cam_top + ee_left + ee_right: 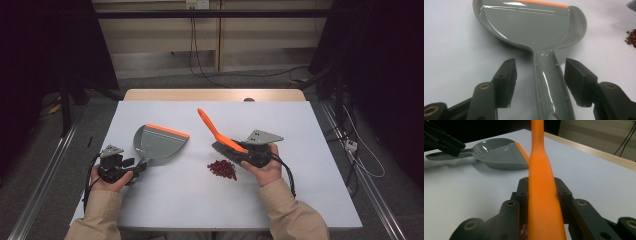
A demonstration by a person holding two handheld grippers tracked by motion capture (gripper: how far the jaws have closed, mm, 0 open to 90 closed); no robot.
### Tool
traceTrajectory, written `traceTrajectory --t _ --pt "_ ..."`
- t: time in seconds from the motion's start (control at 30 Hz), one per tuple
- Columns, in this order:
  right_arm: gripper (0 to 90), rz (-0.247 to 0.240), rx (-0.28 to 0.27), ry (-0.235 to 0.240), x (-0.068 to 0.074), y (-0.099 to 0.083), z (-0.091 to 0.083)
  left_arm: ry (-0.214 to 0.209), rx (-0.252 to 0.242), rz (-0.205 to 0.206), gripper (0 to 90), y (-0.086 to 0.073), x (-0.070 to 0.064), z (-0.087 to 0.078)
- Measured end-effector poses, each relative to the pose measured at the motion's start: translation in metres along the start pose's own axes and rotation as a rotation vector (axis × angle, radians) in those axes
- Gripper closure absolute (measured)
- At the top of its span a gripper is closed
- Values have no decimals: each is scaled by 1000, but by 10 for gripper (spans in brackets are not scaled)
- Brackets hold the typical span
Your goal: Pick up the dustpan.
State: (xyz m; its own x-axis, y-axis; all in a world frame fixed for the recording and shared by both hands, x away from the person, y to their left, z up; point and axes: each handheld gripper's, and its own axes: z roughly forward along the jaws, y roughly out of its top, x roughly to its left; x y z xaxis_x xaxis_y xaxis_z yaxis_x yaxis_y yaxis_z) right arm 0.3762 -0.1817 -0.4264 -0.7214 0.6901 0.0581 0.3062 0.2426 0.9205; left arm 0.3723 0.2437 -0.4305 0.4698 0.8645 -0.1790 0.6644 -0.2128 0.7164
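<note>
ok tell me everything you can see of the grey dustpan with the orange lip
The grey plastic dustpan is a shallow, glossy scoop with raised curved side walls, a straight front edge trimmed in an orange strip and a long channelled handle. It lies flat and empty on the white table, left of the small pile of red bits. The left gripper straddles the handle, jaws open, pads apart from it.

one dustpan (pixel 161 141), one brush (pixel 222 137), one bean pile (pixel 222 169)
</note>
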Motion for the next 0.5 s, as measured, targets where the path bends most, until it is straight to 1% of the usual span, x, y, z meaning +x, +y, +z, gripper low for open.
traceTrajectory --t 0.03,0.1,0.13,0.2,0.27,0.33,0.37,0.4,0.43,0.47,0.5 --pt "712 -1 1 0 0 0 0 2 22 10 416 3 -2 2" --pt "712 -1 0 -2 0 0 0 33 56 16 413 7 -7 10" --pt "712 -2 -1 -2 0 0 0 42 63 6 413 8 -8 14" --pt "712 -1 -3 -7 1 0 -1 67 109 7 420 10 -8 22" --pt "712 3 -2 -7 1 0 -1 86 114 -10 437 10 -8 28" --pt "712 3 2 -8 0 0 0 98 119 -10 471 11 -9 31" --pt "712 3 2 -12 0 -1 0 97 126 -7 491 11 -8 33" --pt "712 7 3 -9 0 -1 0 96 126 -19 502 11 -8 34" --pt "712 11 4 -9 -1 -1 0 102 124 -16 505 12 -7 34" --pt "712 11 4 -11 -1 -1 0 121 125 -5 520 12 -7 34" --pt "712 11 4 -10 -1 -1 0 120 129 5 573 13 -6 34"
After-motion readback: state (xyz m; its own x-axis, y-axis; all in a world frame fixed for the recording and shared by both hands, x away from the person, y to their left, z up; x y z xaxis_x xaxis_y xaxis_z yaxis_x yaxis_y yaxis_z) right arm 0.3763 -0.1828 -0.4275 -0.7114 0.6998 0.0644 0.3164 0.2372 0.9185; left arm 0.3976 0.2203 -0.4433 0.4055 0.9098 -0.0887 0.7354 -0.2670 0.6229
